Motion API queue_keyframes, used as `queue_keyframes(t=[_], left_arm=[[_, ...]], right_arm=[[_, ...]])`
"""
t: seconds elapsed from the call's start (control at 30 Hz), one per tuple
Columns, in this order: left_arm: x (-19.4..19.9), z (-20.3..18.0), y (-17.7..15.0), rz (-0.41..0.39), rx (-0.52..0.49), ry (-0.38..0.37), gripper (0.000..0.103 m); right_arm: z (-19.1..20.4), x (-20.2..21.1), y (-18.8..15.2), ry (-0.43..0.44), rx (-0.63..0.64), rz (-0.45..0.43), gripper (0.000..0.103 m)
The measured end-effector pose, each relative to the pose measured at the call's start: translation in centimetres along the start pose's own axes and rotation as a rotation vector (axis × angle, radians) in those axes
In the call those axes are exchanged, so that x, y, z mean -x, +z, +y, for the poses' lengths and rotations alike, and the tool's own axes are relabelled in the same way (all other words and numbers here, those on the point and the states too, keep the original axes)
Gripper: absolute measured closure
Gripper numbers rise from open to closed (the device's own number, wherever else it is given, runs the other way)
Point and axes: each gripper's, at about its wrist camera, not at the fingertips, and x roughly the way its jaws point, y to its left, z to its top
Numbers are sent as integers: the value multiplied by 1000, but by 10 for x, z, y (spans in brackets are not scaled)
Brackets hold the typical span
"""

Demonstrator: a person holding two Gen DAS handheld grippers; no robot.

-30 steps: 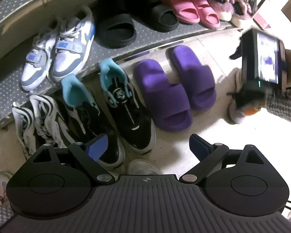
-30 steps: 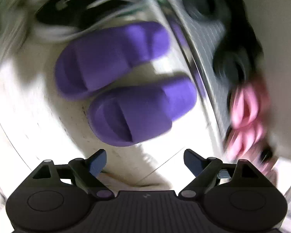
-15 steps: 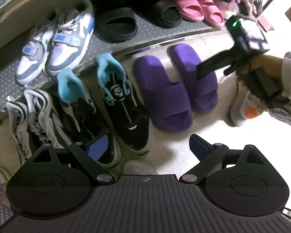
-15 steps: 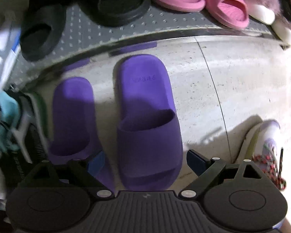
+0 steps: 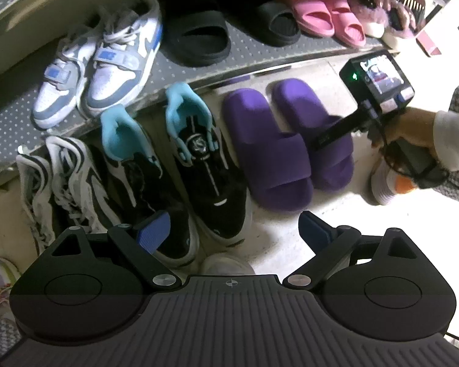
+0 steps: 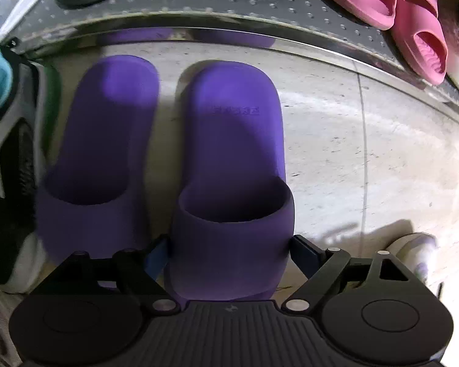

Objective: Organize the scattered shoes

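Note:
Two purple slides lie side by side on the floor, toes toward me: the right one (image 6: pixel 229 165) and the left one (image 6: pixel 98 153). My right gripper (image 6: pixel 229 253) is open with its jaws on either side of the right slide's toe strap. It also shows in the left wrist view (image 5: pixel 330 134), low over that slide (image 5: pixel 309 116). My left gripper (image 5: pixel 232 229) is open and empty, held above the toes of the black and teal sneakers (image 5: pixel 205 165).
A studded grey shelf (image 5: pixel 244 58) holds white and blue sneakers (image 5: pixel 107 61), black slides (image 5: pixel 199 33), pink slides (image 5: pixel 321 15) and fuzzy slippers (image 5: pixel 376 6). White and black sneakers (image 5: pixel 61 180) lie at the left. A light shoe (image 6: pixel 413 253) lies at the right.
My right gripper has swung round to face the purple slides and dropped until its open jaws straddle the right slide's toe. My left gripper has stayed about where it was.

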Motion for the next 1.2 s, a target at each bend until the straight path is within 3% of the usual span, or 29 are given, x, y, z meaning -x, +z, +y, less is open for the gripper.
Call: queue_keyframes(t=[0.13,0.23,0.4,0.53,0.63,0.9,0.97,1.07,1.2], left_arm=[[2,0,-2,-5,-4,2,9],[7,2,-2,-18,0,-1,9],[29,5,-3,-73,23,-12,9],[43,7,-10,-95,42,-17,8],[60,8,-23,-115,71,-25,8],[110,11,-67,-142,153,56,4],[119,17,-82,-139,210,47,4],[125,27,-99,-132,293,28,4],[126,37,-109,-125,347,43,4]], right_arm=[[4,5,1,13,46,-7,16],[-6,16,1,32,-37,56,15],[-12,67,-2,22,-135,88,12],[-6,129,-20,158,-244,37,8],[-1,186,-52,283,-354,-28,8],[29,286,-131,423,-540,-139,7],[34,292,-135,437,-541,-150,7],[36,339,-144,445,-476,-220,7],[33,414,-149,342,-267,-326,7]])
